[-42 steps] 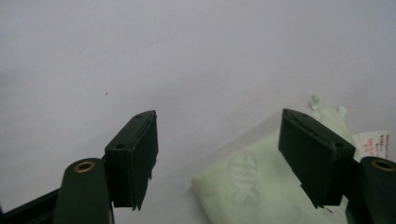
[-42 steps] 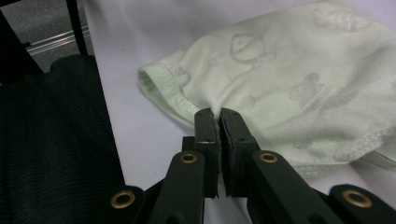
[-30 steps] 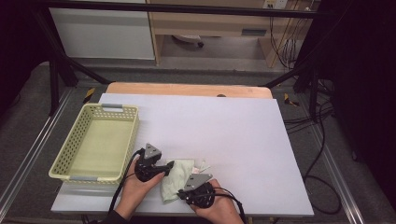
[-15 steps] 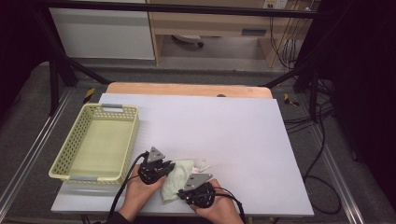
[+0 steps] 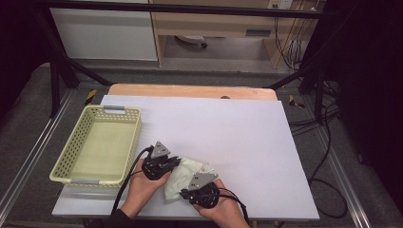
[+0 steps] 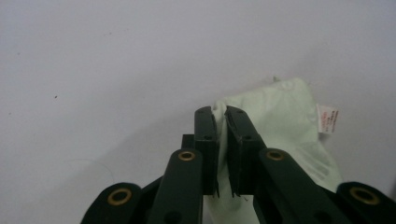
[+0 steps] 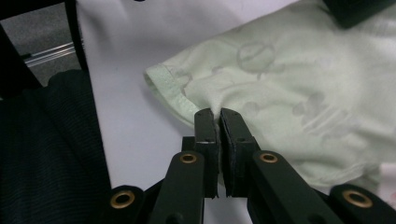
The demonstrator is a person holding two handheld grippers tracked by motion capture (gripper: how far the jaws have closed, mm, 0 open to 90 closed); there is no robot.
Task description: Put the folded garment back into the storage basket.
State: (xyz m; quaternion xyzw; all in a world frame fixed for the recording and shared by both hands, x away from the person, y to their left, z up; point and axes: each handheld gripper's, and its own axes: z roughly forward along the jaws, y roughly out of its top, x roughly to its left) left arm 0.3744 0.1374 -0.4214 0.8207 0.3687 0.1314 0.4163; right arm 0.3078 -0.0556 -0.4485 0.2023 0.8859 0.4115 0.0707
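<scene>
A pale green cloth (image 5: pixel 179 175) lies crumpled on the white table near the front edge, between the person's hands. My left gripper (image 6: pixel 220 114) is shut on a fold of the cloth's (image 6: pixel 285 112) edge; its jaws have just been closing with the fabric between them. A small white label (image 6: pixel 327 119) hangs at the cloth's side. My right gripper (image 7: pixel 218 113) is shut on another fold of the cloth (image 7: pixel 280 74), close to its hemmed corner. In the high view the left gripper (image 5: pixel 175 163) sits at the cloth's left and the right gripper (image 5: pixel 184 193) at its near side.
A pale yellow slotted basket (image 5: pixel 71 156) stands at the table's left, close to the left hand. The white table top (image 5: pixel 237 128) stretches behind and to the right of the cloth. A dark sleeve (image 7: pixel 46 154) lies left of the right gripper.
The left gripper has shifted slightly toward the cloth and taken hold of its edge, lifting a little. The right gripper has stayed put on the cloth.
</scene>
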